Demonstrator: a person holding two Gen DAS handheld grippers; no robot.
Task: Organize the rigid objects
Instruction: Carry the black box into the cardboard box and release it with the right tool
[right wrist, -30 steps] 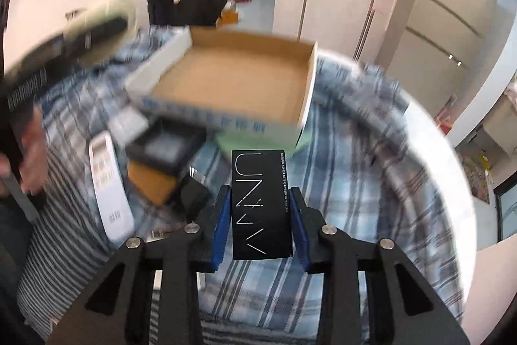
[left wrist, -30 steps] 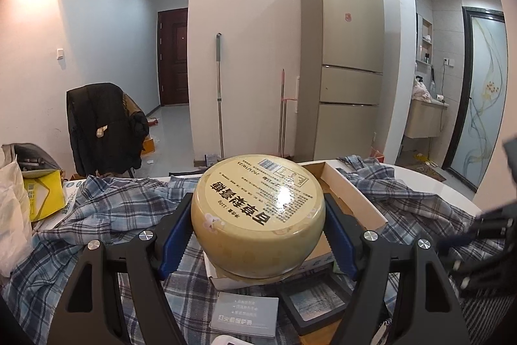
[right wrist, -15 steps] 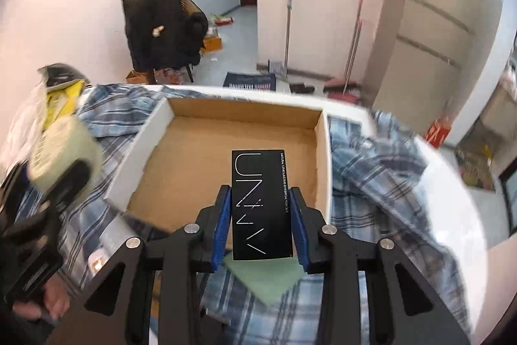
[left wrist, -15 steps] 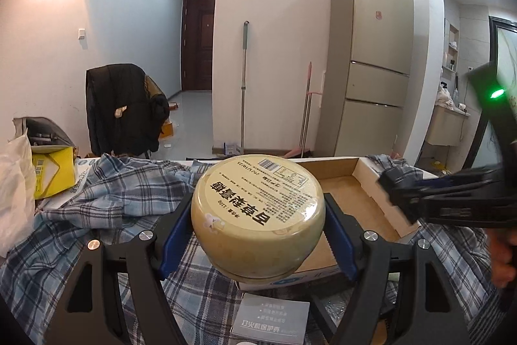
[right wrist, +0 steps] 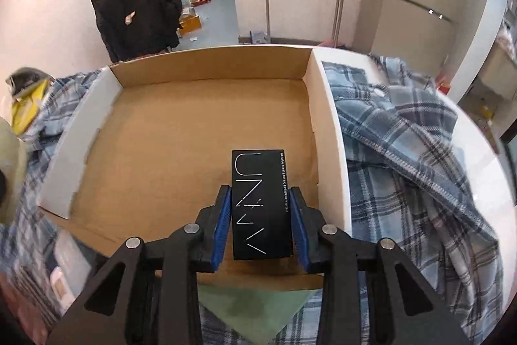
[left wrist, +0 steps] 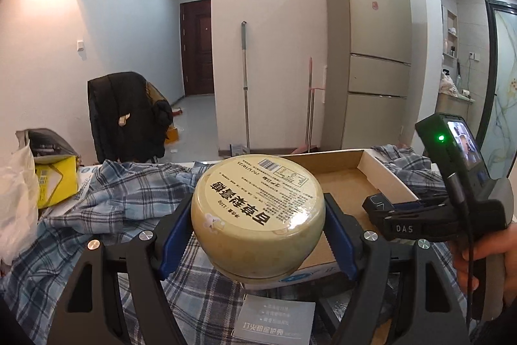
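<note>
Plaid cloth point(right wrist: 404, 131) covers the bench, and a shallow cardboard tray point(right wrist: 326, 125) sits on it with its floor bare. Beyond stand a fridge point(left wrist: 368, 54), a mop and a chair draped with a dark jacket point(left wrist: 126, 115).

Both claws are loaded. The right claw point(right wrist: 261, 215) is closed narrowly on a slim black box point(right wrist: 258, 199), pads on its 2 long sides, hanging over the tray near its right wall. The left claw point(left wrist: 258, 225) stands wide but gripped on a round yellow tub point(left wrist: 258, 209), held label up in front of the tray's near edge.

Judging from this, both things are headed for the tray. The box could catch the right wall or land tilted if let go high. The tub is the bigger worry: smooth curved sides give the flat pads little purchase, so a tilt could let it slip and roll. With 2 claws converging on 1 tray, they could also knock together.
</note>
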